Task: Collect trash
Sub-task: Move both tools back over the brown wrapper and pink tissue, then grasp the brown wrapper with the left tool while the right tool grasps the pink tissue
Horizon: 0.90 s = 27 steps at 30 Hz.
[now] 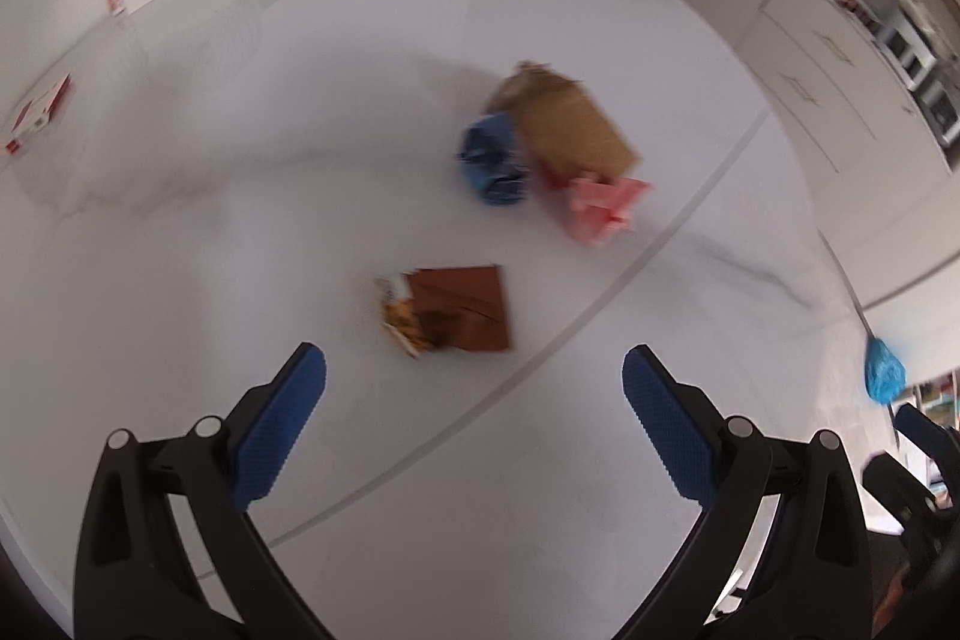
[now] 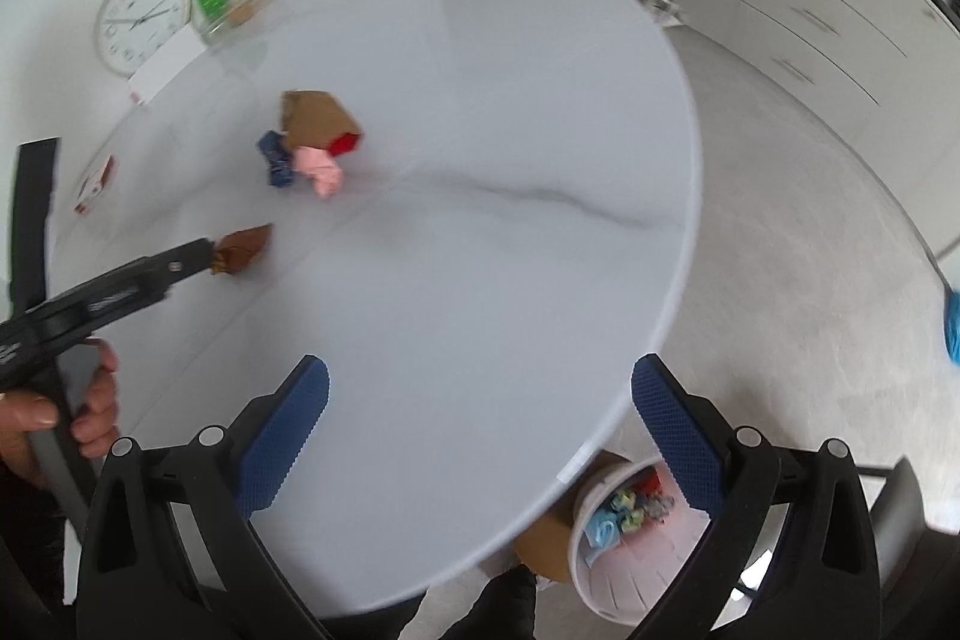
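White table mostly bare; both claws spread; bin under its edge.

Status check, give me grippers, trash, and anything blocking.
Left gripper open, empty, nearing brown wrapper. Right gripper open, empty, over table edge. Paper bag cluster farther back. Nothing in the way.

The left claw fills the lower part of its own view, jaws spread wide with nothing between them. The right claw is likewise spread wide and empty. At the lower left of the right view, a hand grips the left claw's handle.
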Tool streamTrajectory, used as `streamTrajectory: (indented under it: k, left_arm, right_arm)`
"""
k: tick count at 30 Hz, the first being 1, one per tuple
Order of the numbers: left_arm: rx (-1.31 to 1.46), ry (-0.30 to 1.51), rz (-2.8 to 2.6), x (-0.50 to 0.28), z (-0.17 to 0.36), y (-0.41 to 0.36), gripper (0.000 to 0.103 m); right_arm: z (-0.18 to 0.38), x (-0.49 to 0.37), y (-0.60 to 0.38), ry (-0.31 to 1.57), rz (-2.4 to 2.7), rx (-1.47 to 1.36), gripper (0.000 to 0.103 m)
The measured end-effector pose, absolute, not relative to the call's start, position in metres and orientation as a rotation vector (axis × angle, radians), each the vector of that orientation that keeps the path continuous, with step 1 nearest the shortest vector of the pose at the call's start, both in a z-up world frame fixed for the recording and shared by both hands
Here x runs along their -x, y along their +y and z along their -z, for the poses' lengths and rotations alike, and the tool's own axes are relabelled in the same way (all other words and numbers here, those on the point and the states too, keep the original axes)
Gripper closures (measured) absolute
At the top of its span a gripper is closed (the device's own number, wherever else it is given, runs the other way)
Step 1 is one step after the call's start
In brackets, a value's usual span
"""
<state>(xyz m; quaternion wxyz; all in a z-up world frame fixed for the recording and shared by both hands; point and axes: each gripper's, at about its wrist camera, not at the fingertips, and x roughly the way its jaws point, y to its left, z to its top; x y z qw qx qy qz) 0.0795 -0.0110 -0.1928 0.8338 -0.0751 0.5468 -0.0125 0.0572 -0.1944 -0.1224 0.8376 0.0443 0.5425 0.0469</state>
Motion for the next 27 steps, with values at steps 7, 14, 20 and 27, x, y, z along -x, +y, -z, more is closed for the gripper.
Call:
streamTrajectory:
  k: [7,14,20,27]
  left_arm:
    - [0.152,1.199,0.014,-0.102,0.215,-0.003,0.012]
    - [0.158,1.235,0.006,-0.113,0.232,-0.003,0.017]
    - [0.156,1.248,-0.001,-0.116,0.239,-0.006,0.035]
    - [0.137,1.234,0.02,-0.117,0.236,-0.011,0.047]
  right_arm:
    - [0.13,-0.084,-0.162,1.173,-0.155,-0.052,0.003]
    - [0.138,-0.097,-0.145,1.201,-0.185,-0.016,0.003]
    - [0.142,-0.106,-0.14,1.213,-0.188,-0.017,0.003]
    - [0.145,-0.115,-0.134,1.205,-0.218,0.004,0.003]
